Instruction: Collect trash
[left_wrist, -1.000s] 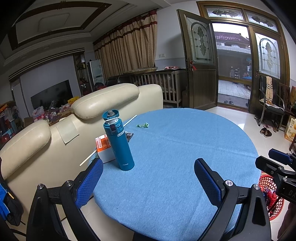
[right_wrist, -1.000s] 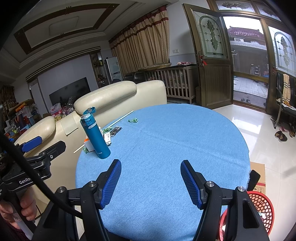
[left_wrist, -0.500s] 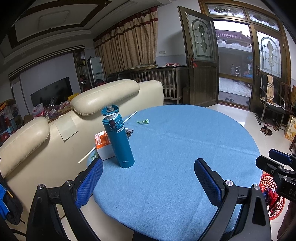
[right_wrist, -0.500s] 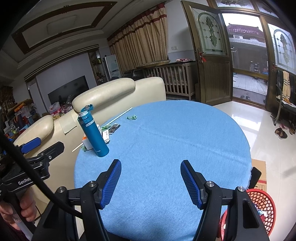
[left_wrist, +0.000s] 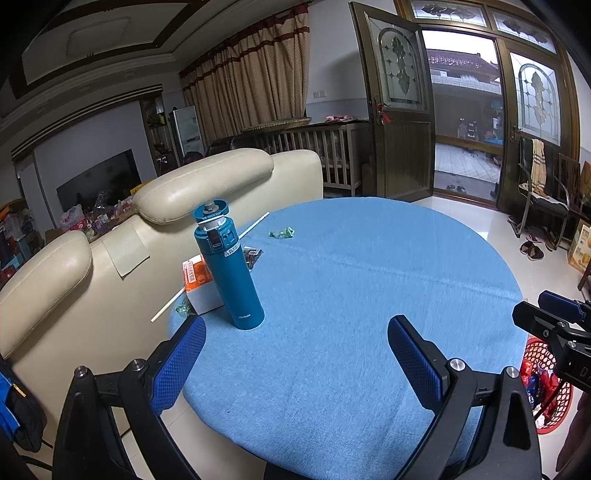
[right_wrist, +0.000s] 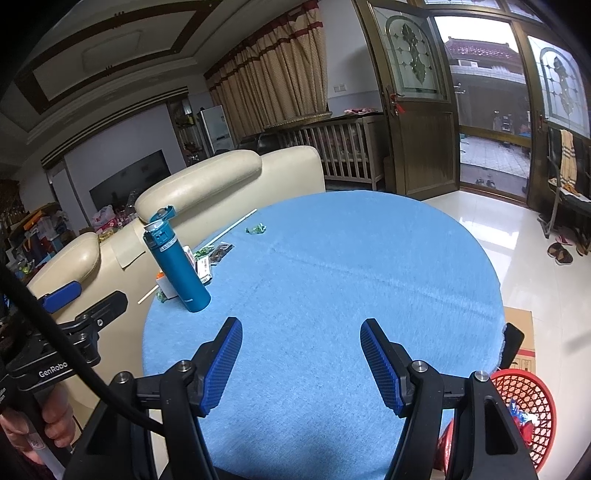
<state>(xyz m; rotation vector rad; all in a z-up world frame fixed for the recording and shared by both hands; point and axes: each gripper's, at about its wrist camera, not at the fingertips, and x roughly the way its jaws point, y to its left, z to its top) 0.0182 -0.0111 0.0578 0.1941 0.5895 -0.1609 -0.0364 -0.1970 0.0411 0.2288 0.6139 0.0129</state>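
A round table with a blue cloth (left_wrist: 369, 288) holds trash at its far left: a crumpled green wrapper (left_wrist: 281, 232) (right_wrist: 256, 229), a dark wrapper (left_wrist: 254, 255) (right_wrist: 218, 251), a small green scrap (left_wrist: 183, 307) and a long white straw (left_wrist: 207, 269). A red mesh basket (right_wrist: 532, 410) (left_wrist: 546, 391) with trash inside stands on the floor at the right. My left gripper (left_wrist: 295, 354) is open and empty above the table's near left edge. My right gripper (right_wrist: 301, 360) is open and empty above the near edge.
A teal flask (left_wrist: 231, 273) (right_wrist: 179, 269) with its lid flipped open stands by an orange and white box (left_wrist: 199, 288). A cream sofa (left_wrist: 110, 236) backs against the table's left side. A cardboard box (right_wrist: 521, 339) lies beside the basket. White tiled floor lies to the right.
Both views have shifted slightly, so the table appears a little lower and farther. Both grippers stay open and empty. Nothing on the table has moved.
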